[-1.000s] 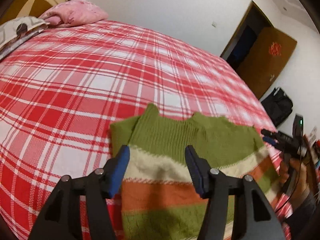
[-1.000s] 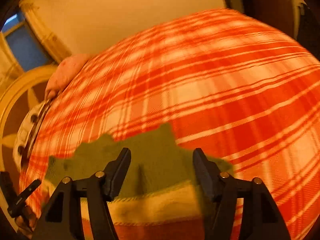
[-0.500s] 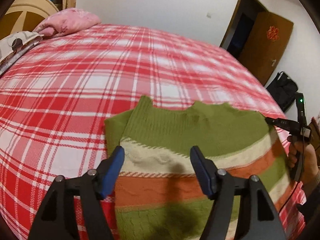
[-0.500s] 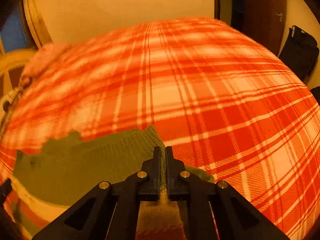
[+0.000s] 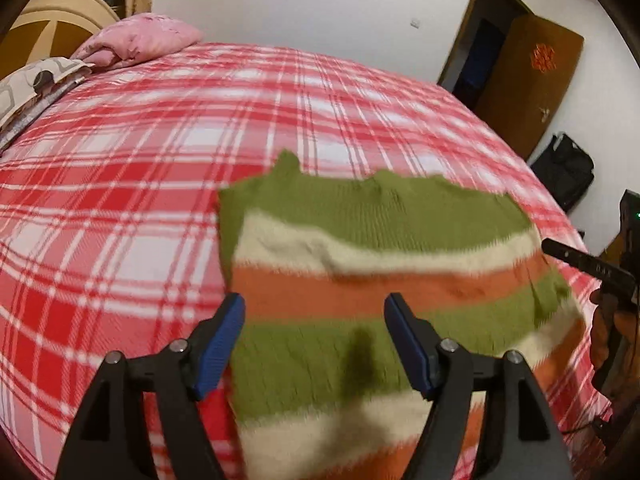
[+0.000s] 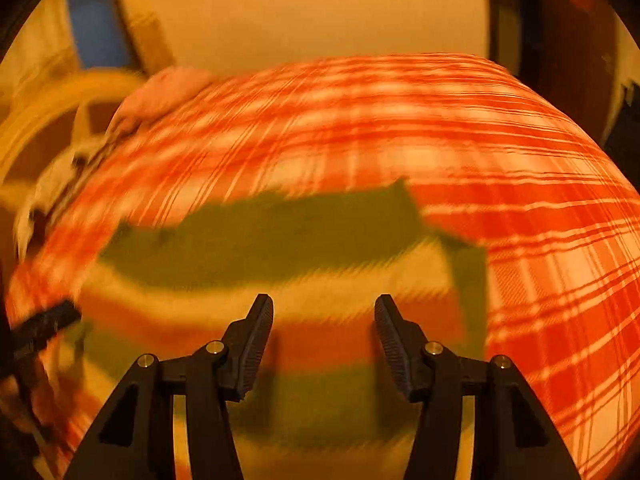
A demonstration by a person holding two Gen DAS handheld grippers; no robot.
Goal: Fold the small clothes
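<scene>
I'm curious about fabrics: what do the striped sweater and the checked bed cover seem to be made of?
The striped sweater looks like a knit, probably wool or acrylic yarn: vertical ribbing shows in the green top band, and the cream stripes look fuzzy. The checked bed cover looks like a soft woven or fleecy cloth, matte, with a fine diagonal texture; its fibre cannot be told.

Bed [image 5: 132, 184] covered by a red-and-white plaid blanket. A striped knit sweater [image 5: 360, 280] in green, cream and orange bands lies flat on it, neck end toward the far side. A pink pillow [image 5: 140, 40] and a patterned pillow [image 5: 32, 84] rest at the head end.
</scene>
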